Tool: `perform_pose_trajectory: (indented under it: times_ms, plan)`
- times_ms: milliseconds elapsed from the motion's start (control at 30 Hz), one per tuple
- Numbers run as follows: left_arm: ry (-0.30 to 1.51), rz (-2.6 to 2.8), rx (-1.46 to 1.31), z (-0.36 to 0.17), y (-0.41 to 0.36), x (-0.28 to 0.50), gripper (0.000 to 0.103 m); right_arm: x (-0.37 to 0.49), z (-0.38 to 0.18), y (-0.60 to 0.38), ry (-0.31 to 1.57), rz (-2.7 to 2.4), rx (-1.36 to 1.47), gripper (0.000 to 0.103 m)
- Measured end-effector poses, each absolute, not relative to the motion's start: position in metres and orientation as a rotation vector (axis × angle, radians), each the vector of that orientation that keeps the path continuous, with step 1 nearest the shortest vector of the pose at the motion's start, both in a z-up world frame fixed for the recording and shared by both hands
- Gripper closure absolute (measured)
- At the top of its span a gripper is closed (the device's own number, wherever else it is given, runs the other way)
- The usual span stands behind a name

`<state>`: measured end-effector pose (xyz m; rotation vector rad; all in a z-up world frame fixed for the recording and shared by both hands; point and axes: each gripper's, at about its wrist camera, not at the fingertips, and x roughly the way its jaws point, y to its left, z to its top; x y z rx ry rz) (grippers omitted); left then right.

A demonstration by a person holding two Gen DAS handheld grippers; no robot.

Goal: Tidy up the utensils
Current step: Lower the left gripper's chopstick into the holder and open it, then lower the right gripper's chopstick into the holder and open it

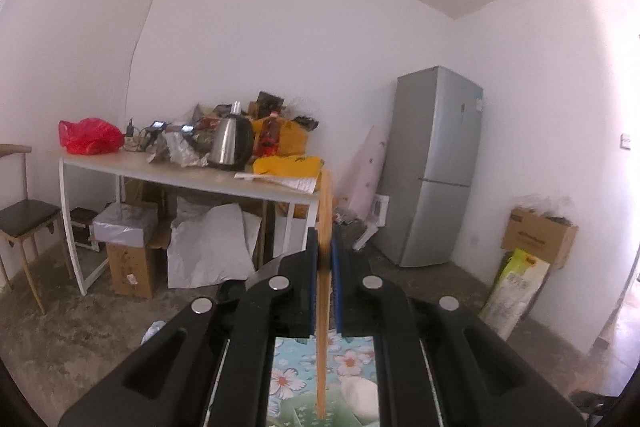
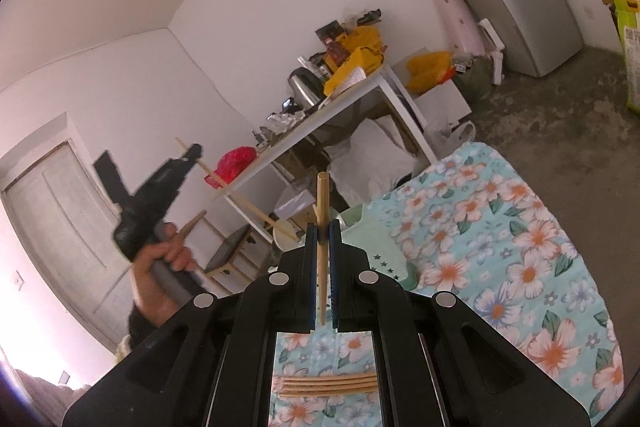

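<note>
Over the floral tablecloth (image 2: pixel 520 227) you held each gripper, left (image 1: pixel 325 247) and right (image 2: pixel 323 243), clamped on a wooden utensil (image 1: pixel 322 307), lifted clear for sorting

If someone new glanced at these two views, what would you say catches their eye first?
Most likely the thin wooden chopsticks: the left tongs are shut on one pale wooden stick, the right tongs on another. Next comes the turquoise flowered cloth spread at the right of the right wrist view, with a wooden fork lying on it below the tongs. Farther back stands a cluttered white table beside a tall grey fridge.
</note>
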<state>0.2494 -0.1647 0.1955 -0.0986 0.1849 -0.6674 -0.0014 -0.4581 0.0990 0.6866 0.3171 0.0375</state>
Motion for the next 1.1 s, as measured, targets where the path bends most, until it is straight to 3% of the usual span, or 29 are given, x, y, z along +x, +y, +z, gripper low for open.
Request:
perform_pose_trajectory:
  times_ms: [367, 500, 700, 1100]
  plan:
    - [0.297, -0.679, -0.017, 0.142, -0.174, 0.247, 0.096, 0.006, 0.096, -0.459, 0.336, 0.041, 0.676, 0.099]
    - [0.320, -0.706, -0.008, 0.142, -0.165, 0.236, 0.075, 0.006, 0.104, -0.457, 0.318, 0.044, 0.658, 0.099]
    - [0.314, -0.733, -0.027, 0.150, -0.145, 0.213, 0.062, 0.010, 0.125, -0.453, 0.279, 0.055, 0.603, 0.099]
    - [0.406, -0.744, -0.020, 0.133, -0.092, 0.165, 0.048, 0.066, 0.172, -0.415, 0.196, 0.031, 0.315, 0.099]
